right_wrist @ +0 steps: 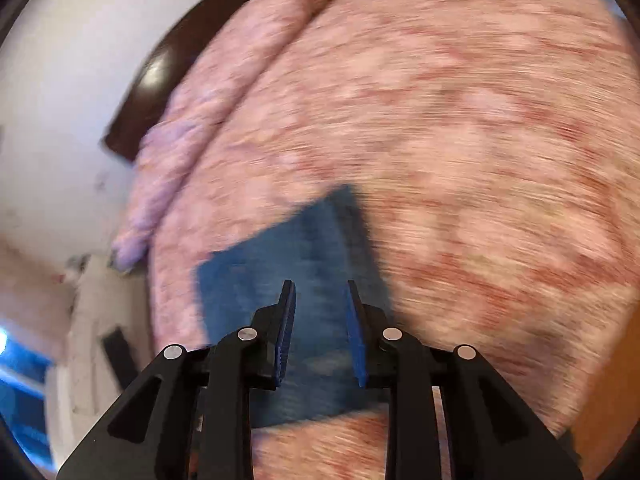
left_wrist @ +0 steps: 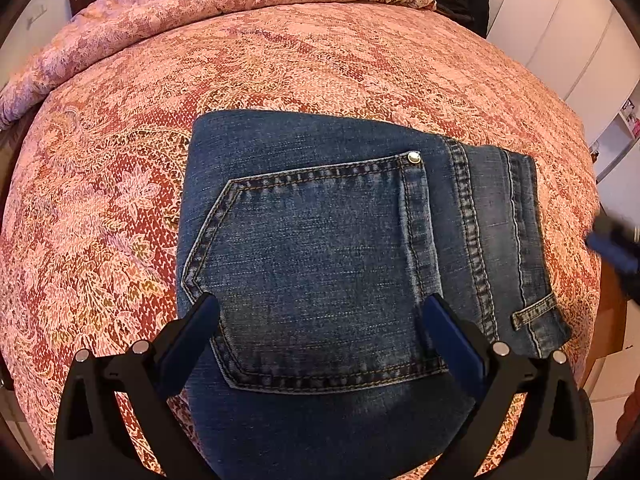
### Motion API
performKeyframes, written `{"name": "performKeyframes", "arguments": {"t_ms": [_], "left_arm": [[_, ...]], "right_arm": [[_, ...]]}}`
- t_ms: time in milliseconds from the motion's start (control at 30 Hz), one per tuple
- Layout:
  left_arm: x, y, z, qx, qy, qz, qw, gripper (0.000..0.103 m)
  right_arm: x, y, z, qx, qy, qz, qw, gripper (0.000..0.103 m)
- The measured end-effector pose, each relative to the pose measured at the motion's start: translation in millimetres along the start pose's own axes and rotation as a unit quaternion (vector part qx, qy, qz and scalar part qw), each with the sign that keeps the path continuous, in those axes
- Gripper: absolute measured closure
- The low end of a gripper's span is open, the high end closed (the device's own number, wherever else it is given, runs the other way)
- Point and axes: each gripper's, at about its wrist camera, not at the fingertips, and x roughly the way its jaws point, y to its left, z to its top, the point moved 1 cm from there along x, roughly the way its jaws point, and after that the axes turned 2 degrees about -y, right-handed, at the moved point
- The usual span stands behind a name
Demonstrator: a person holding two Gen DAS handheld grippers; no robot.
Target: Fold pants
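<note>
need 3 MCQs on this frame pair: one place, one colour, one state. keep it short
1. Where do the folded jeans lie?
A. on the bedspread
B. on the floor
C. draped over a chair

2. What colour are the pads on the left gripper fingers?
A. red
B. blue
C. white

3. What state is the right gripper in?
A. shut on the jeans
B. shut and empty
C. open and empty

Answers:
1. A, the pink patterned bedspread borders the denim on most sides.
2. B, both inner finger faces show blue.
3. C, a clear gap separates its fingers with nothing between them, though that view is motion-blurred.
</note>
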Motion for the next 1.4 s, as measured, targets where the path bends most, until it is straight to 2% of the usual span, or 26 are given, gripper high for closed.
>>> {"name": "performKeyframes", "arguments": {"t_ms": [67,167,233,267,300,333,367,467,600,700,800,833,900,933,967,1033,1100,1167,1267,1300,1400], "left_arm": [[0.2,0.0,-0.1,0.0,0.001,0.0,1.0,0.002],[0.0,0.7,-1.1,0.001,0.001,-0.004,1.0,0.002],[-0.4,2.4,-1.6,0.001,0.001,-0.009,1.0,0.002],[-1.0,3.2,-1.5,0.002,-0.001,-0.015,0.9999,0.002],[-1.3,4.1,-1.1,0.002,-0.003,-0.019,0.9998,0.002],[-1.1,4.9,-1.0,0.003,-0.003,-0.023,0.9997,0.002],[-0.9,5.7,-0.4,0.002,-0.003,-0.025,0.9997,0.002],[-1.0,7.9,-0.5,0.001,-0.002,-0.031,0.9995,0.002],[-11.6,15.8,-6.8,0.002,-0.002,-0.045,0.999,0.002],[-26.2,27.9,-19.9,-0.002,-0.005,-0.052,0.9986,0.002],[-31.2,34.7,-34.2,-0.004,0.004,-0.056,0.9984,0.002],[-29.7,36.2,-40.7,-0.005,0.012,-0.053,0.9985,0.002],[-21.7,37.2,-49.5,-0.006,0.031,-0.056,0.998,0.002],[-16.5,38.5,-52.7,-0.011,0.038,-0.062,0.9972,0.002],[-12.5,39.8,-54.5,-0.018,0.044,-0.067,0.9966,0.002],[-9.0,43.4,-53.8,-0.029,0.046,-0.074,0.9958,0.002],[-8.9,43.5,-52.9,-0.028,0.047,-0.072,0.9959,0.002],[-13.1,45.5,-50.6,-0.025,0.042,-0.07,0.9964,0.002],[-23.0,53.6,-49.1,-0.021,0.023,-0.062,0.9976,0.002],[-24.2,56.0,-49.3,-0.019,0.021,-0.058,0.9979,0.002],[-21.5,66.6,-51.9,-0.026,0.025,-0.057,0.9977,0.002]], "right_arm": [[22.4,14.7,7.4,-0.011,0.016,0.037,0.999,0.079],[64.9,26.1,17.5,-0.01,0.039,0.06,0.997,0.079],[86.1,21.5,22.3,-0.001,0.046,0.029,0.999,0.081],[100.8,9.0,24.8,0.007,0.055,0.012,0.998,0.088],[108.1,0.6,24.3,0.022,0.061,0.009,0.998,0.103],[112.2,-12.3,24.5,0.046,0.063,0.027,0.997,0.103],[111.5,-17.2,24.4,0.056,0.065,0.038,0.996,0.103],[90.9,-12.4,22.2,0.027,0.06,-0.014,0.998,0.103],[36.1,-23.2,9.2,0.027,0.043,0.014,0.999,0.103],[7.9,-32.9,-8.7,0.037,0.055,0.057,0.996,0.103],[6.1,-28.5,-30.6,0.033,0.087,0.09,0.992,0.103],[8.9,-31.4,-37.6,0.03,0.098,0.083,0.991,0.103],[27.3,-48.9,-53.0,0.026,0.127,0.024,0.991,0.103],[33.7,-57.3,-56.9,0.029,0.131,0.019,0.991,0.103],[35.0,-68.5,-59.5,0.046,0.121,0.042,0.991,0.103],[32.7,-70.7,-60.4,0.06,0.117,0.045,0.99,0.103],[25.8,-55.7,-57.8,0.025,0.123,0.013,0.992,0.103],[13.4,-46.3,-49.3,0.01,0.108,0.029,0.994,0.103],[1.8,-59.2,-29.8,0.011,0.068,0.018,0.997,0.103],[2.2,-67.2,-25.2,0.02,0.063,0.008,0.998,0.103],[9.2,-81.1,-15.3,0.037,0.052,0.017,0.998,0.103]]}}
